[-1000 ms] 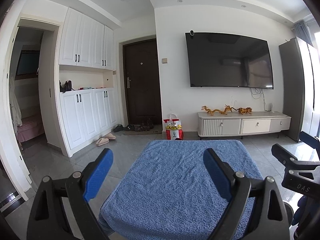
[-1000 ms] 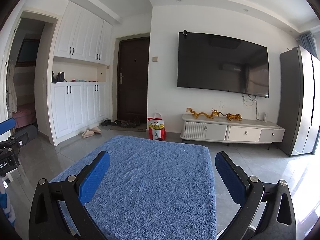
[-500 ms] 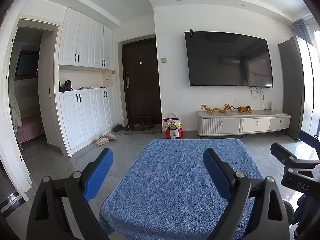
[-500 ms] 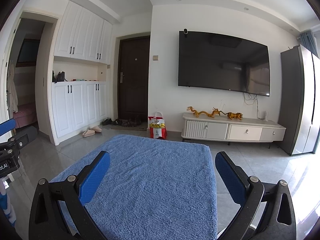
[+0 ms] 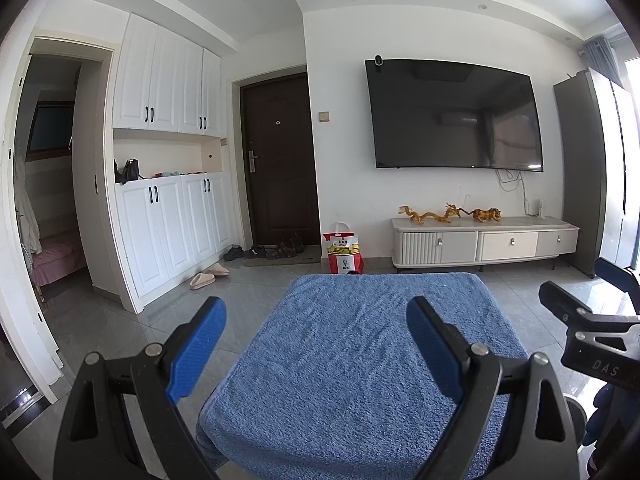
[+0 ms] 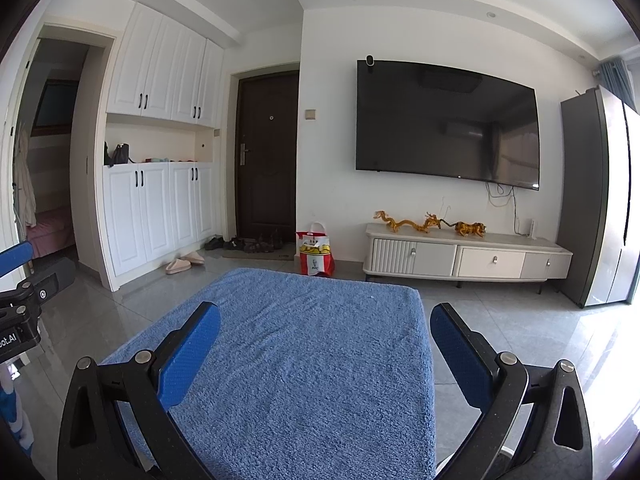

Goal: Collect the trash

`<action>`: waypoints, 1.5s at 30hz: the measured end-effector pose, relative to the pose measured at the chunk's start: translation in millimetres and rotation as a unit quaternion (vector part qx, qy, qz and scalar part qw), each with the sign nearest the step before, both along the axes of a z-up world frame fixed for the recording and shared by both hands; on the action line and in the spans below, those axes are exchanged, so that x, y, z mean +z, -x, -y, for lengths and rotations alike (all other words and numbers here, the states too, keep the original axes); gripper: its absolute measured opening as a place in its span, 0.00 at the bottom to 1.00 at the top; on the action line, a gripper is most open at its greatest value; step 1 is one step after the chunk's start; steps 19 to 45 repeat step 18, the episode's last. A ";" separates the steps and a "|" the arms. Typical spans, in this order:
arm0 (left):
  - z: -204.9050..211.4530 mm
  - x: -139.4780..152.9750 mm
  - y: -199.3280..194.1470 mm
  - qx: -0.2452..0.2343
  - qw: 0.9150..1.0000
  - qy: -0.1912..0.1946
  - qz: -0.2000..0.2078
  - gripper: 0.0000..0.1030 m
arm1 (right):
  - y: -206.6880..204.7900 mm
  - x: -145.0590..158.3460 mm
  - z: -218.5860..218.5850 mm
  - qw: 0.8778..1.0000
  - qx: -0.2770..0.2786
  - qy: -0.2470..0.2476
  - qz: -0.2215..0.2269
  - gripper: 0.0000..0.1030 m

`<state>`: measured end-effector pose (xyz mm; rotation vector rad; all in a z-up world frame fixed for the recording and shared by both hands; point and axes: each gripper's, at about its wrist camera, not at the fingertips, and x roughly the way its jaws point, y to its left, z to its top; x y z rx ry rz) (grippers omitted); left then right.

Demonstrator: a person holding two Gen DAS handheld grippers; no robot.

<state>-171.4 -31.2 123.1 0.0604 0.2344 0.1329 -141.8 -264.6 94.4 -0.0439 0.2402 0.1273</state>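
Two grippers hang side by side over a blue towel (image 5: 360,360) that covers a low table. The left gripper (image 5: 316,344) has its blue pads spread wide, with nothing between them. The right gripper (image 6: 326,346) is the same, fingers far apart and empty, and its black frame pokes into the right edge of the left wrist view. No trash shows on the towel; its top is bare cloth from edge to edge. Beyond the far edge of the towel a red and white KFC bag (image 5: 343,254) stands on the grey tile floor, beside the dark door (image 5: 280,160) and left of the white TV stand (image 5: 484,242). A big TV (image 5: 456,116) hangs on the wall above the stand, where golden dragon figures (image 5: 448,213) sit. Slippers (image 5: 208,276) lie by the white cabinets (image 5: 168,208).
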 end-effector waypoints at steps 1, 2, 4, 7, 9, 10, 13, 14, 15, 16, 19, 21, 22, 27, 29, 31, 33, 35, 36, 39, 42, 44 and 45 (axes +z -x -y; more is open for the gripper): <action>0.7 -0.3 0.1 0.000 1.000 0.000 0.000 0.89 | 0.1 -0.6 0.6 1.000 0.000 0.000 0.000 1.00; 0.5 -0.5 0.1 0.000 1.000 0.001 0.000 0.89 | 0.0 -0.6 1.3 1.000 0.000 0.000 0.000 1.00; 0.8 -0.9 -0.2 0.000 1.000 0.001 -0.001 0.89 | -0.1 -0.9 2.7 1.000 0.000 -0.001 -0.001 1.00; 1.2 -1.6 -0.7 0.000 1.000 0.001 -0.003 0.89 | -2.1 0.6 4.5 1.000 -0.001 -0.002 -0.001 1.00; 1.2 -1.5 -1.8 0.000 1.000 0.002 -0.005 0.89 | -2.1 -0.1 5.3 1.000 -0.001 -0.002 -0.002 1.00; 0.9 -1.5 -2.3 -0.001 1.000 0.003 -0.006 0.89 | -2.1 -0.4 5.4 1.000 -0.001 -0.002 -0.003 1.00; -0.2 -1.8 -3.0 -0.001 1.000 0.006 -0.008 0.89 | -2.0 -0.4 5.2 1.000 -0.001 -0.002 -0.003 1.00; -0.8 -1.9 -3.3 -0.001 1.000 0.007 -0.008 0.89 | -2.2 -0.3 5.2 1.000 -0.001 -0.002 -0.003 1.00; -1.5 -2.0 -3.4 -0.001 1.000 0.007 -0.008 0.89 | -2.2 -0.3 5.3 1.000 -0.001 -0.002 -0.003 1.00; -1.9 -2.3 -3.5 -0.002 1.000 0.007 -0.008 0.89 | -2.2 -0.1 5.2 1.000 -0.001 -0.002 -0.003 1.00; -2.1 -2.5 -3.0 -0.002 1.000 0.007 -0.008 0.89 | -2.8 -0.4 5.6 1.000 -0.001 -0.002 -0.003 1.00; -2.1 -2.5 -3.0 -0.002 1.000 0.007 -0.008 0.89 | -2.8 -0.4 5.6 1.000 -0.001 -0.002 -0.003 1.00; -2.1 -2.5 -3.0 -0.002 1.000 0.007 -0.008 0.89 | -2.8 -0.4 5.6 1.000 -0.001 -0.002 -0.003 1.00; -2.1 -2.5 -3.0 -0.002 1.000 0.007 -0.008 0.89 | -2.8 -0.4 5.6 1.000 -0.001 -0.002 -0.003 1.00; -2.1 -2.5 -3.0 -0.002 1.000 0.007 -0.008 0.89 | -2.8 -0.4 5.6 1.000 -0.001 -0.002 -0.003 1.00; -2.1 -2.5 -3.0 -0.002 1.000 0.007 -0.008 0.89 | -2.8 -0.4 5.6 1.000 -0.001 -0.002 -0.003 1.00; -2.1 -2.5 -3.0 -0.002 1.000 0.007 -0.008 0.89 | -2.8 -0.4 5.6 1.000 -0.001 -0.002 -0.003 1.00; -2.1 -2.5 -3.0 -0.002 1.000 0.007 -0.008 0.89 | -2.8 -0.4 5.6 1.000 -0.001 -0.002 -0.003 1.00; -2.1 -2.5 -3.0 -0.002 1.000 0.007 -0.008 0.89 | -2.8 -0.4 5.6 1.000 -0.001 -0.002 -0.003 1.00; -2.1 -2.5 -3.0 -0.002 1.000 0.007 -0.008 0.89 | -2.8 -0.4 5.6 1.000 -0.001 -0.002 -0.003 1.00; -2.1 -2.5 -3.0 -0.002 1.000 0.007 -0.008 0.89 | -2.8 -0.4 5.6 1.000 -0.001 -0.002 -0.003 1.00; -2.1 -2.5 -3.0 -0.002 1.000 0.007 -0.008 0.89 | -2.8 -0.4 5.6 1.000 -0.001 -0.002 -0.003 1.00; -2.1 -2.5 -3.0 -0.002 1.000 0.007 -0.008 0.89 | -2.8 -0.4 5.6 1.000 -0.001 -0.002 -0.003 1.00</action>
